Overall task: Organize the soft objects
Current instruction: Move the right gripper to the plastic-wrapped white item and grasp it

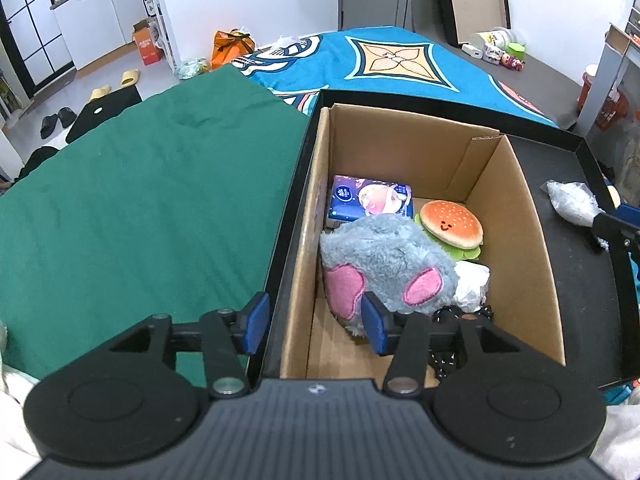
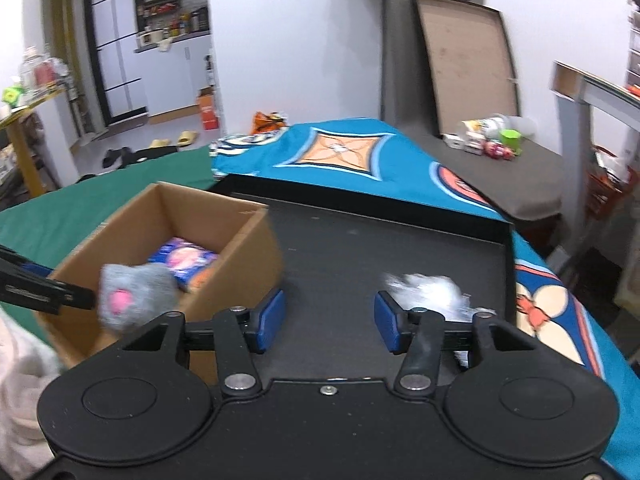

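An open cardboard box [image 1: 512, 216] stands in a black tray [image 1: 568, 280]. Inside lie a grey plush with pink patches [image 1: 384, 256], a burger plush [image 1: 450, 224], a purple tissue pack [image 1: 368, 200] and a white crumpled wad [image 1: 472, 284]. My left gripper [image 1: 316, 322] is open astride the box's left wall, its right pad beside the grey plush, gripping nothing. My right gripper [image 2: 330, 320] is open over the bare tray [image 2: 360, 248], nothing between its pads. A white crumpled bag [image 2: 432, 292] lies just right of its right finger. The box [image 2: 248, 264] and grey plush [image 2: 136, 296] sit to its left.
A green cloth [image 1: 140, 200] covers the surface left of the tray. A blue patterned blanket [image 1: 400, 60] lies beyond it. Small toys and containers [image 2: 492, 136] sit on a grey surface at the back right. Slippers [image 1: 120, 82] lie on the floor.
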Demonstrator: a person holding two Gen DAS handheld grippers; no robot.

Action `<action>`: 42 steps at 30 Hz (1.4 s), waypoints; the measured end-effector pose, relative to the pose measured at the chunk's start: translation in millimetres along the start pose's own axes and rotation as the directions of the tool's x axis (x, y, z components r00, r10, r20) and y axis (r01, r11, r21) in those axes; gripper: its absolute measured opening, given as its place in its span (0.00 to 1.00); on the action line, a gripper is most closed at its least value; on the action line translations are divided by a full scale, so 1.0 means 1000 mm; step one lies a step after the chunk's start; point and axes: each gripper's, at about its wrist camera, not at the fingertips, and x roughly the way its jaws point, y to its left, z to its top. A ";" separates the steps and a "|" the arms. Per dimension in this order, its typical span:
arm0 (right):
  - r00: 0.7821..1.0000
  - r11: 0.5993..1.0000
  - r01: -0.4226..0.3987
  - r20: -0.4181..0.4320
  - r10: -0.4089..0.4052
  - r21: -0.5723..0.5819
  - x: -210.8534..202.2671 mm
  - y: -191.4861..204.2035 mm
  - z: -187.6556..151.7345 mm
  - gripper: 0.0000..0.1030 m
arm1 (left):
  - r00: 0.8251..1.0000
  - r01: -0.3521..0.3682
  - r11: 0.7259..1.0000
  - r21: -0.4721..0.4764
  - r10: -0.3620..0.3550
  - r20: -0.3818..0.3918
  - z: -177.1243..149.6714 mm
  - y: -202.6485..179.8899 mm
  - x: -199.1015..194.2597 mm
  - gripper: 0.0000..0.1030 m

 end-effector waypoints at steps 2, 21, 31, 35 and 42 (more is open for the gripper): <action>1.000 1.000 0.030 0.001 -0.030 -0.002 0.005 -0.009 -0.005 0.49 | 1.000 -0.007 1.000 0.003 0.007 0.001 0.001 -0.002 0.001 0.49; 0.982 0.978 0.189 0.000 -0.190 -0.089 0.049 -0.047 -0.019 0.47 | 0.999 -0.052 0.998 0.023 0.051 0.012 0.009 -0.009 0.010 0.59; 0.971 0.963 0.238 -0.005 -0.241 -0.127 0.049 -0.044 -0.027 0.09 | 0.999 -0.052 0.999 0.010 0.052 0.013 0.005 -0.004 0.007 0.59; 0.970 0.961 0.241 0.000 -0.244 -0.134 0.042 -0.041 -0.027 0.01 | 0.999 -0.050 0.999 0.004 0.050 0.013 0.003 -0.001 0.005 0.59; 0.979 0.968 0.196 -0.018 -0.201 -0.153 0.035 -0.031 -0.028 0.00 | 0.999 -0.044 0.999 0.001 0.044 0.017 -0.001 0.001 0.001 0.59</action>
